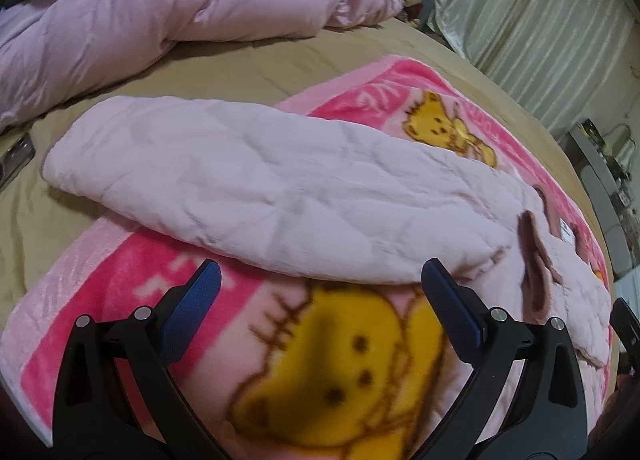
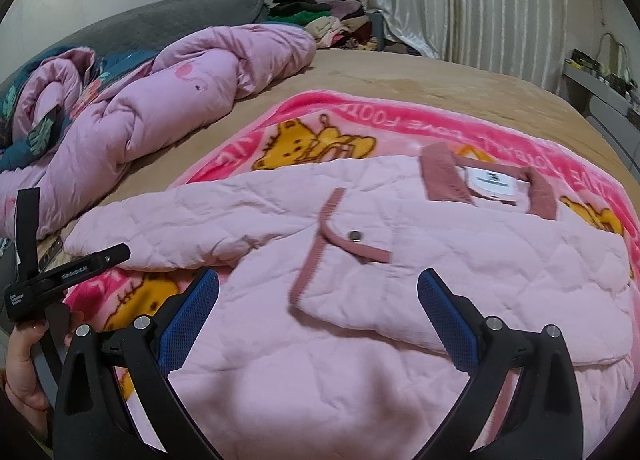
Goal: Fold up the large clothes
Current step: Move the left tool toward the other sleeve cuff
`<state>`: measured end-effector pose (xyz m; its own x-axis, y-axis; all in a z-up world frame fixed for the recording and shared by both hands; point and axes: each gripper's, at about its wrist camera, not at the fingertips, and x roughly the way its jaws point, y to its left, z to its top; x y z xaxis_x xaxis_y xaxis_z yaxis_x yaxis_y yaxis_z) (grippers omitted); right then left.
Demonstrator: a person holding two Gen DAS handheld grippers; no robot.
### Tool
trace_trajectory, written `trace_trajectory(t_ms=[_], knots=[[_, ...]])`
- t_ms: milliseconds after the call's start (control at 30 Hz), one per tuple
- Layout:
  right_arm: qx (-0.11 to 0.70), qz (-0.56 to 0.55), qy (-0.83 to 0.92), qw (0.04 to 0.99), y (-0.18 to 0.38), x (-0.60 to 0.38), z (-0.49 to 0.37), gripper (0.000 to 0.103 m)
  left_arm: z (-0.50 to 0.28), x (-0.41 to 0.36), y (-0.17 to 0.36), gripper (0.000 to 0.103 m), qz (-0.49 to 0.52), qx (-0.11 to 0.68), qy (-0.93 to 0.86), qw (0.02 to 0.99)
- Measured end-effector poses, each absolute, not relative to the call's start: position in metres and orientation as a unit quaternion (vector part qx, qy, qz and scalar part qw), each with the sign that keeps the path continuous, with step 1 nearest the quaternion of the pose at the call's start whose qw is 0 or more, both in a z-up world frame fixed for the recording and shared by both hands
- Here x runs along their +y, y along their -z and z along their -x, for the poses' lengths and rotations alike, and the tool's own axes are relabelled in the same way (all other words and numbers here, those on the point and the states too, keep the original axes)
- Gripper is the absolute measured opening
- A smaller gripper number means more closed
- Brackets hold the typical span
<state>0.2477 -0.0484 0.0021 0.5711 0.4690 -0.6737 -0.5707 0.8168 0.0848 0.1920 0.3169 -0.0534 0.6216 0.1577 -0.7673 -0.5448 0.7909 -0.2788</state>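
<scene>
The pink quilted jacket (image 2: 400, 260) runs off the right wrist view's near edge, its hem unseen. It covers much of the bear-print blanket (image 1: 340, 360), whose near bear is blurred in the left wrist view. The label (image 2: 490, 182) print is too small to read.

A pink blanket (image 2: 404, 120) printed with yellow cartoon bears lies spread flat on the bed (image 2: 400, 72), whose cover is tan. Farther back a puffy lilac duvet (image 2: 180, 88) sits bunched in a long heap, its teal leaf-patterned side showing at the left end. A grey pillow (image 2: 152, 20) leans behind it against the wall. Past the bed's far corner a pile of mixed clothes (image 2: 320, 16) is stacked, and pale striped curtains (image 2: 460, 0) hang along the right side
</scene>
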Motion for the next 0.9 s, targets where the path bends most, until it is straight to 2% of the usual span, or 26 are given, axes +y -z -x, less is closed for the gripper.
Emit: trace_trajectory(t_ms=[433,900], knots=[[0.378,0.092,-0.317,0.865,0.023,0.001,-0.251,0.099,-0.181,0.372,0.090,0.094,0.302,0.381,-0.256,0.836],[0.395,0.086,-0.328,0.854,0.035,0.003,-0.245,0.099,-0.186,0.418,0.099,0.094,0.357,0.331,-0.282,0.827]])
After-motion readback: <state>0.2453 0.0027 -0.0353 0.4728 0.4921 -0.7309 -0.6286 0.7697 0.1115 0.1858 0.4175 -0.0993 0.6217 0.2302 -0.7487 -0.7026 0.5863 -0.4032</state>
